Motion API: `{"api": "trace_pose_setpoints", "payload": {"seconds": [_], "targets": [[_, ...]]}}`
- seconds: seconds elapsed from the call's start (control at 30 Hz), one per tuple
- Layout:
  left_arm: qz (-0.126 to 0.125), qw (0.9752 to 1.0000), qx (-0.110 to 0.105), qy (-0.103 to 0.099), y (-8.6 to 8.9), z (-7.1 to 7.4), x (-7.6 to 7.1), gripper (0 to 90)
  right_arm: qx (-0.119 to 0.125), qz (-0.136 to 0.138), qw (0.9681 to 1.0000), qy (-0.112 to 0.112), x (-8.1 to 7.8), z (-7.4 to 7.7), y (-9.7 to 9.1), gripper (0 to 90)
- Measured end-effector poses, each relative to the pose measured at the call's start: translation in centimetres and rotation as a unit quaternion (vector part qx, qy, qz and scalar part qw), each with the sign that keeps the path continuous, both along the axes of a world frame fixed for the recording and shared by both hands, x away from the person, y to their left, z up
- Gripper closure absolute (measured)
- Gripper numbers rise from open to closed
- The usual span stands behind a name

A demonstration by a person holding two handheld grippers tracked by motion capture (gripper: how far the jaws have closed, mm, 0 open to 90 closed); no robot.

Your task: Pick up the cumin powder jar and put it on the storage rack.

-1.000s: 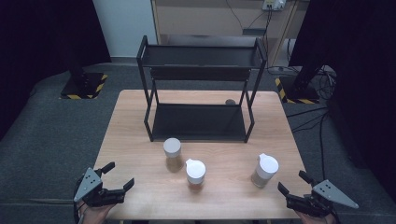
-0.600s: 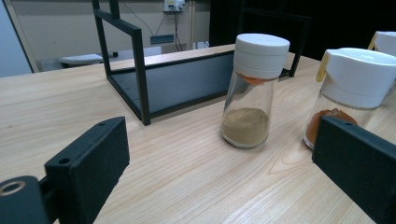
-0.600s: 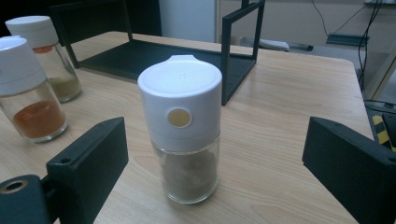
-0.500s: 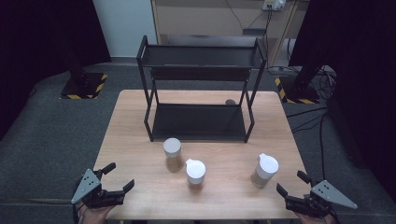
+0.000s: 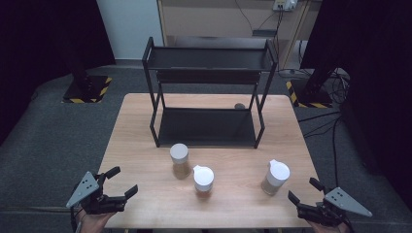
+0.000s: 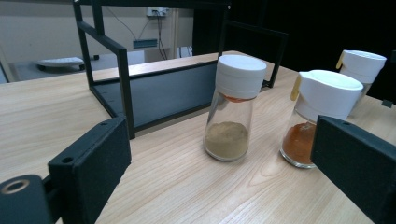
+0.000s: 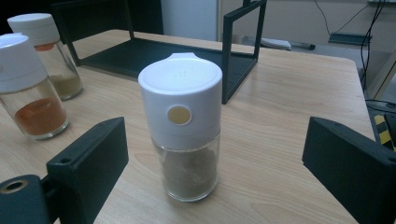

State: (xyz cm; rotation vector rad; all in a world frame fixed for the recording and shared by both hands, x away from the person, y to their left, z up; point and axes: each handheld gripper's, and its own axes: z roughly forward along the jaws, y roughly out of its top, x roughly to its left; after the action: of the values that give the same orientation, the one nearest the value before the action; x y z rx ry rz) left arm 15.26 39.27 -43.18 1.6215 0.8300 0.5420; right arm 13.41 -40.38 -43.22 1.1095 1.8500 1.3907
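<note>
In the right gripper view we see the right-hand jar [image 7: 181, 126] standing upright in the centre of the frame, squarely between our spread jaws but farther out than their tips, nothing yet touching it; its long axis is vertical, white cap up, so we judge a straight push forward would bring it into the gap. In the high view this jar [image 5: 275, 177] sits lower right on the surface [image 5: 228, 216], just up and left of our right gripper [image 5: 303, 199]; the left gripper [image 5: 121, 182], also open and holding nothing, lies at lower left, well apart from it and nearer the grey-capped jar [image 5: 180, 160] and the middle jar [image 5: 203, 180]; so we judge the right hand the nearer.
</note>
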Motion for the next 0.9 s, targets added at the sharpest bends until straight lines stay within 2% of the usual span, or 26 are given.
{"api": "trace_pose_setpoints", "payload": {"seconds": [0.37, 0.9], "targets": [[-0.028, 0.9992, 0.030, 0.004, 0.2, 2.7, 1.5, 4.9, 0.003, 0.001, 1.0000, 0.001, 0.1, -0.1, -0.1, 7.1], [-0.047, 0.9974, 0.053, 0.013, -0.7, 5.0, 3.7, 4.9, 0.005, 0.003, 1.0000, 0.003, 0.1, -0.1, -0.2, 7.2]]}}
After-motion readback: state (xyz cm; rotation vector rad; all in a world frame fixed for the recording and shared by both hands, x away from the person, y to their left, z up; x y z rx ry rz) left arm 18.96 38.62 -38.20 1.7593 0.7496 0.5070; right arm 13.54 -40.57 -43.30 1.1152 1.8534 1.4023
